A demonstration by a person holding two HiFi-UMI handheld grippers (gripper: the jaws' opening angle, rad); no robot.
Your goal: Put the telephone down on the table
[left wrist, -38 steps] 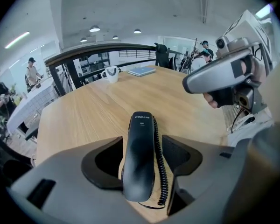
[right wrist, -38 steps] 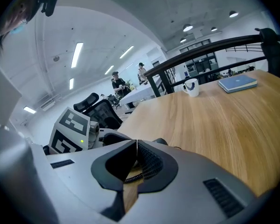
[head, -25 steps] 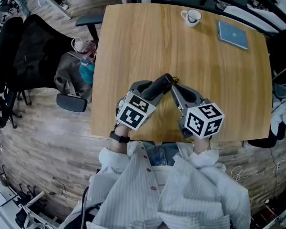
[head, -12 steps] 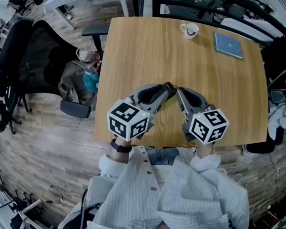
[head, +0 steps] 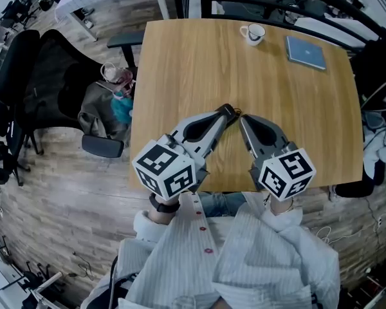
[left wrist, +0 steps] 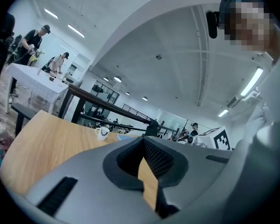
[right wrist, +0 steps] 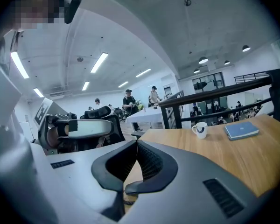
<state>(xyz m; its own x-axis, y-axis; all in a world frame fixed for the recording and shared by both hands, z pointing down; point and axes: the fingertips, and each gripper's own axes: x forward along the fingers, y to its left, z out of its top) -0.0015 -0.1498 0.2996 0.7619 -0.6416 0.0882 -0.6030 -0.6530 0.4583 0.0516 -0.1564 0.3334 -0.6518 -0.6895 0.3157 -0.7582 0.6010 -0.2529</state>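
The light wooden rectangular table [head: 199,63] is being viewed from above, with both grey two-jaw tools being held over its near edge, their tips angled towards each other and lying just beside one another. The left gripper [head: 228,112] is being carried by the person's left hand. Its jaws have just been closing and are being kept pressed together, with nothing between them; in the left gripper view only bare tabletop is being shown through the gap behind the meeting pads of that gripper [left wrist: 143,139]. The right gripper [head: 242,118] is likewise being held with its jaws drawn together at the tips and nothing clamped, as the right gripper view is showing [right wrist: 136,141].

The telephone itself is not being made out in any view. Only a short piece of what seems to be dark coiled cord [right wrist: 123,202] is being glimpsed low behind the right jaws, over the tabletop.

At the table's far edge a white ceramic mug [head: 253,33] and a flat blue book [head: 305,51] are being left well apart from the grippers. A black office chair [head: 45,76] is being kept beside the table's left side.
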